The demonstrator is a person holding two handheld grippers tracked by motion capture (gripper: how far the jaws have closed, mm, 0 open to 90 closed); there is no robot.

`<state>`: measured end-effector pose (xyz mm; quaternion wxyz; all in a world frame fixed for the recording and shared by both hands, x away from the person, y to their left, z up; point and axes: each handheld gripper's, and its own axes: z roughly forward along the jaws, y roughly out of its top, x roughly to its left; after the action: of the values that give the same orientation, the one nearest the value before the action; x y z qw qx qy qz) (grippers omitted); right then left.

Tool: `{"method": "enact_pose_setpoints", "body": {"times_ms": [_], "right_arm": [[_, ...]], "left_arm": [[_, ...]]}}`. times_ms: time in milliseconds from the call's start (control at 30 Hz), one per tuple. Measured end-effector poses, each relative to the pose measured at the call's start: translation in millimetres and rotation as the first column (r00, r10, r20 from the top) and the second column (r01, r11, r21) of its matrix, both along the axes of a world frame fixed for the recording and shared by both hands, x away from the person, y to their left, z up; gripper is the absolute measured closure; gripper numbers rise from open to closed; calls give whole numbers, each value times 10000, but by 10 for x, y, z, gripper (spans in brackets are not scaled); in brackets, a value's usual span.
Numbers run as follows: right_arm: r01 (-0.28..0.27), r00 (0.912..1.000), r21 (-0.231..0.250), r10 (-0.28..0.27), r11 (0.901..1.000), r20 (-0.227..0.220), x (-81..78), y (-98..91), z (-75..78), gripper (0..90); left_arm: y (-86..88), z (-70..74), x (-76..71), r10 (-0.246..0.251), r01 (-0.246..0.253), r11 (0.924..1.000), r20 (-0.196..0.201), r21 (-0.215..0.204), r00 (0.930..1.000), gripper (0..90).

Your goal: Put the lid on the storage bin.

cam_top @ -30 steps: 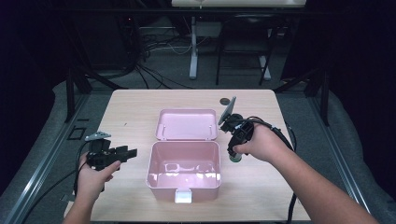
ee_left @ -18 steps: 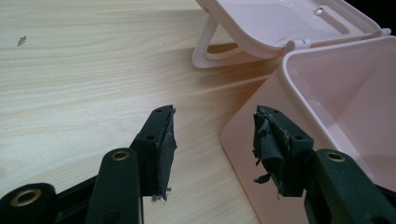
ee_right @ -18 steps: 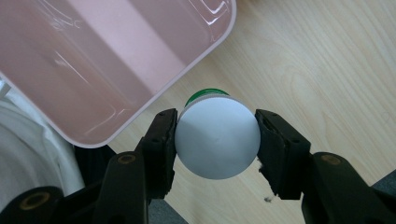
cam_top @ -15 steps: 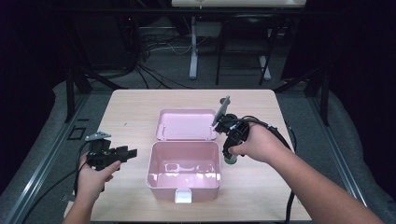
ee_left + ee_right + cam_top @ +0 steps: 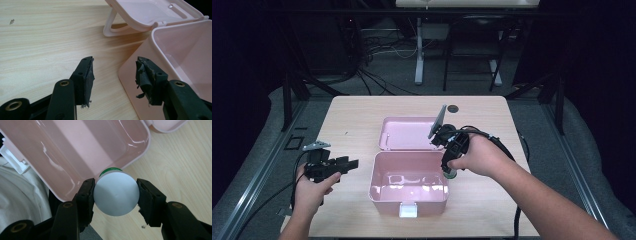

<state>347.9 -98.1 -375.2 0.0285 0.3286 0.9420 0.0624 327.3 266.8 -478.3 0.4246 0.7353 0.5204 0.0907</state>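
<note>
Two grippers are in our hands at the wooden table (image 5: 357, 115). In the right gripper (image 5: 115, 195) we grasp a small white bottle (image 5: 116, 194) with a green cap (image 5: 110, 170): the round white bottom faces the camera in the right gripper view, and both black fingers (image 5: 86, 195) press on its sides, one on each flank. Past the fingertips, the green cap end points down toward the rim of the pink box (image 5: 409, 180), so the bottle hangs just over the box's near right corner, half above the pink inside and half above the bare wood. In the high view the right gripper (image 5: 451, 150) sits at the right edge of the box, with the green end (image 5: 452, 174) showing under our hand (image 5: 479, 155).

The box stands open. Its lid (image 5: 409, 132) lies flat on the table behind it, joined at the hinge, and a white latch (image 5: 408, 210) sticks out of the front wall. We see nothing lying inside the box.

The left gripper (image 5: 115, 72) is released: its fingers (image 5: 86, 75) stand apart with only table between them. The left wall of the box (image 5: 135, 82) is just beside the right-hand finger, and we cannot tell whether they touch; the lid's handle loop (image 5: 110, 25) lies further out beyond the fingertips. In the high view the left gripper (image 5: 347, 164) rests in our left hand (image 5: 314, 187), to the left of the box and apart from it.

A small dark disc (image 5: 453, 108) sits on the far side of the table, well beyond the right gripper.
</note>
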Motion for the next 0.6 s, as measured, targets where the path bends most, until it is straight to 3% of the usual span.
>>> {"method": "enact_pose_setpoints", "body": {"times_ms": [600], "right_arm": [[-853, 9962, -56, 852, 9963, -154, -11, 340, -79, 505]], "left_arm": [[19, -9, 9, 38, -38, 10000, -28, -20, 10000, 484]]}}
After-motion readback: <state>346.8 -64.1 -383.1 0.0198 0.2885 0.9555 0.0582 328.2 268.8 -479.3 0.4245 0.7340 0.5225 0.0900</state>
